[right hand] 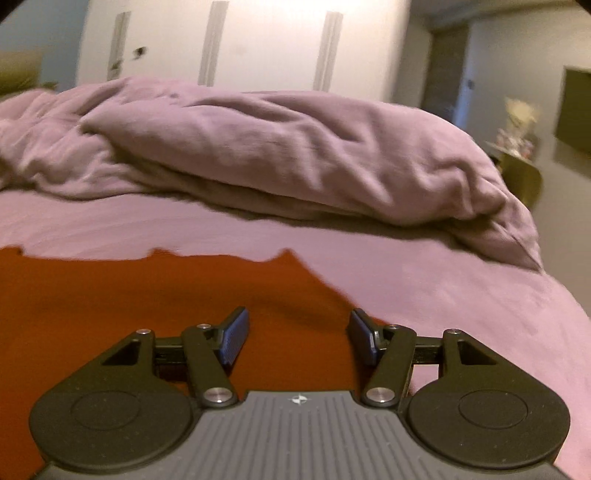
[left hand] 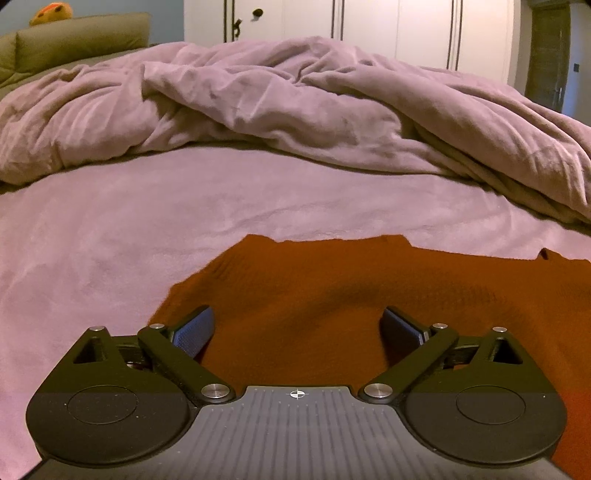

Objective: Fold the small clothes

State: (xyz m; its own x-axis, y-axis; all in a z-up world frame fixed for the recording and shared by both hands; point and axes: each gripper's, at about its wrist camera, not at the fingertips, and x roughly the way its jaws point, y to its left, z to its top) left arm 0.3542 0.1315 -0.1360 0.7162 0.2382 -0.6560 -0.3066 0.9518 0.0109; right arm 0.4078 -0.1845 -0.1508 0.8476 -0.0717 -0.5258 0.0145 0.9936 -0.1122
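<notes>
Your left hand-held gripper [left hand: 297, 328] is spread wide, grasping nothing, both blue pads [left hand: 195, 330] low over the rust-orange knit garment [left hand: 332, 295]. The garment lies flat on the bed, and from this side its left edge runs diagonally up from beside the left pad to a jagged far edge. Left of that edge you have bare mauve bed cover [left hand: 92, 240], broad and smooth.

Your right hand-held gripper [right hand: 299, 336] is also released, its jaws parted with nothing between them, over the same garment [right hand: 147, 295]. Its right pad [right hand: 364, 339] sits just at the garment's right edge, which slopes up to a small peak at the far edge. Beyond it the bed cover [right hand: 443, 295] continues to the bed's right side, where the floor shows.

Past the garment's far edge lies a strip of open cover, then a rumpled mauve duvet [left hand: 295, 110] heaped across the bed. Behind it stand white wardrobe doors [left hand: 369, 22]. An olive headboard [left hand: 74, 40] carries an orange plush toy [left hand: 51, 13] at far left. The right view is blurred.
</notes>
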